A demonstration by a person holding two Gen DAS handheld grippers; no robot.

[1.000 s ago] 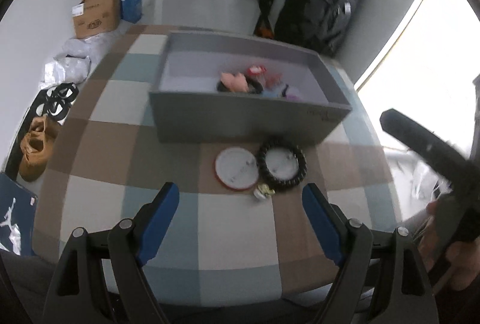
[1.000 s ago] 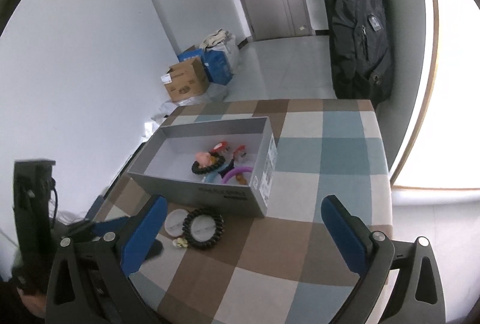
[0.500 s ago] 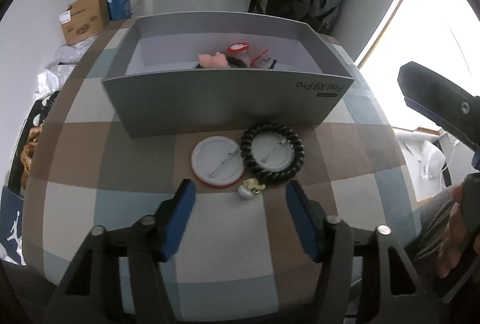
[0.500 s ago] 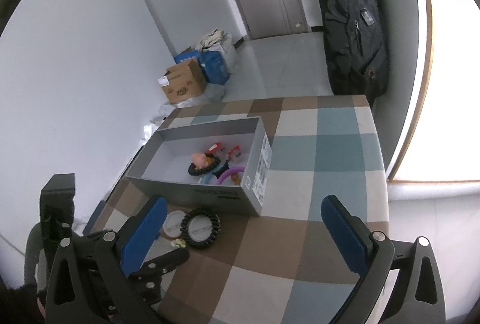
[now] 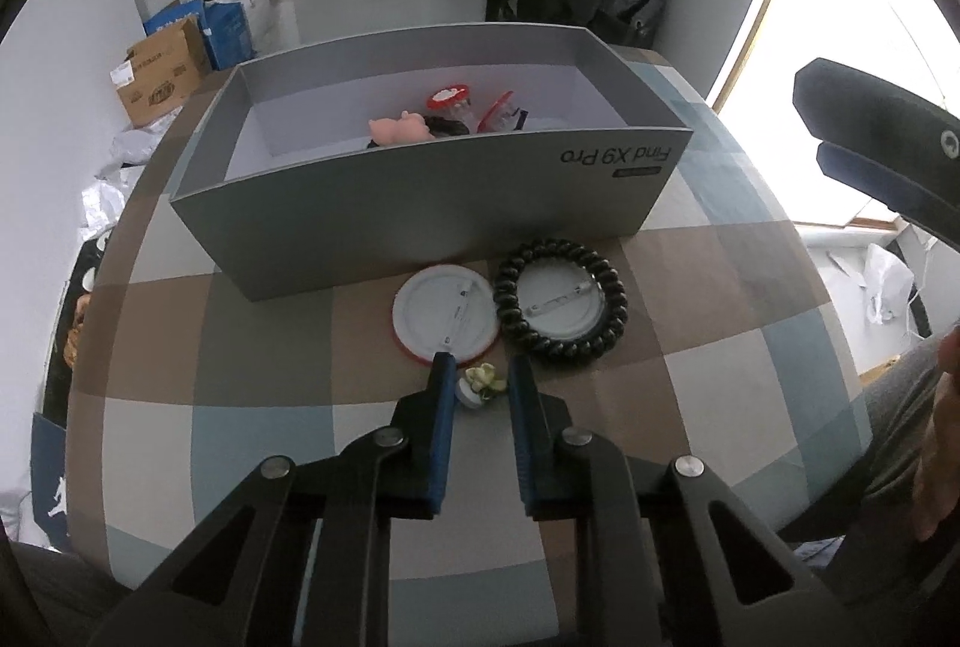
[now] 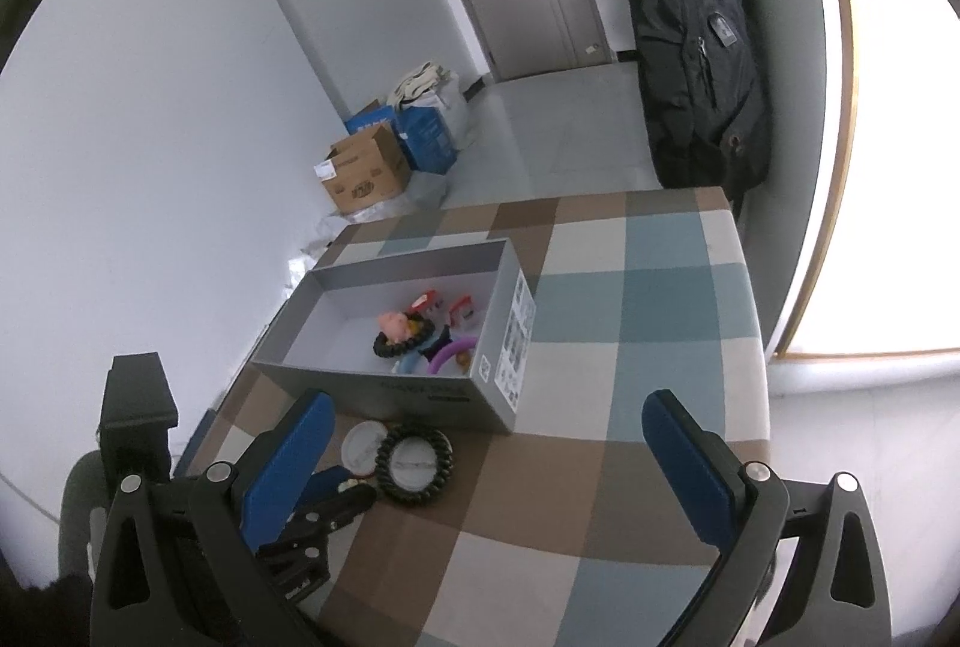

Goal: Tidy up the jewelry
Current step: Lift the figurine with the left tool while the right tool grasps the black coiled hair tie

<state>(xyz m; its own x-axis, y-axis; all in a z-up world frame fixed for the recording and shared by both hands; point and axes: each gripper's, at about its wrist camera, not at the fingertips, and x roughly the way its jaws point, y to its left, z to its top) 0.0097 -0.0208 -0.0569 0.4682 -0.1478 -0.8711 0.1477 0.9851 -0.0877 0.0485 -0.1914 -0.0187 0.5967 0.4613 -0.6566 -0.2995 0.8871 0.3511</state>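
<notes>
the left gripper (image 5: 480, 377) has just closed from wide to narrow around a small pale flower-shaped trinket (image 5: 478, 382) on the checked tablecloth (image 5: 690, 347); actual pad contact is hard to make out. just beyond lie a round white badge (image 5: 445, 314) and a black coiled ring (image 5: 561, 300), before the grey cardboard box (image 5: 420, 221). the right gripper (image 6: 480, 458) hangs wide, empty.

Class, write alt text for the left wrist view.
The left gripper is shut on a small flower ornament on a checked tablecloth. Beyond lie two round badges, one ringed by a black coil hair tie, before a grey box.
</notes>
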